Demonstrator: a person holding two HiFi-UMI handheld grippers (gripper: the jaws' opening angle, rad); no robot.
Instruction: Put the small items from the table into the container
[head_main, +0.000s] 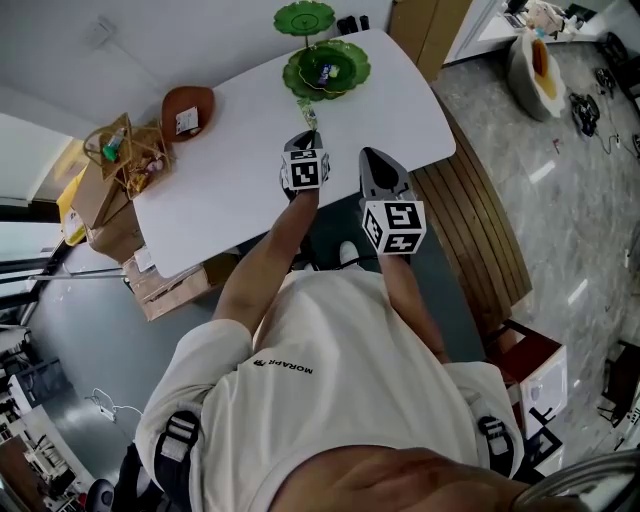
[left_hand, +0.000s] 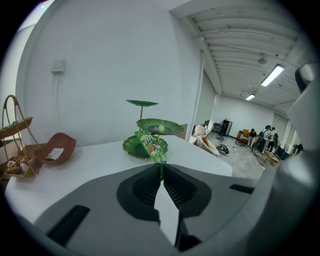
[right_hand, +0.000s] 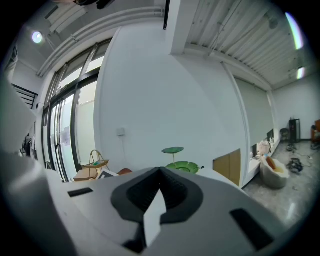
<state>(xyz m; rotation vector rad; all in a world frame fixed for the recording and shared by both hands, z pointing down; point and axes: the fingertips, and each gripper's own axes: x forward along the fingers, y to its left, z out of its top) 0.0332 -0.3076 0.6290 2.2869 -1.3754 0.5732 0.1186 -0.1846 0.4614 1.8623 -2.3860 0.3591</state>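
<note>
My left gripper (head_main: 304, 142) is shut on the lower end of a small green snack packet (head_main: 311, 121), which it holds above the white table (head_main: 230, 190). In the left gripper view the packet (left_hand: 151, 146) sticks up and to the left from the closed jaws, in front of the green leaf-shaped tiered stand (left_hand: 161, 126). That stand (head_main: 327, 68) rises at the table's far edge, and a small item lies on its wide plate. My right gripper (head_main: 374, 158) hovers just right of the left one. Its jaws are shut with nothing between them (right_hand: 161, 172).
A brown bowl (head_main: 187, 110) with a white item in it sits on the table's left part. A wire basket (head_main: 126, 150) holding small things stands at the left end, with cardboard boxes (head_main: 150, 285) beyond it. A wooden bench (head_main: 470, 220) runs along the right.
</note>
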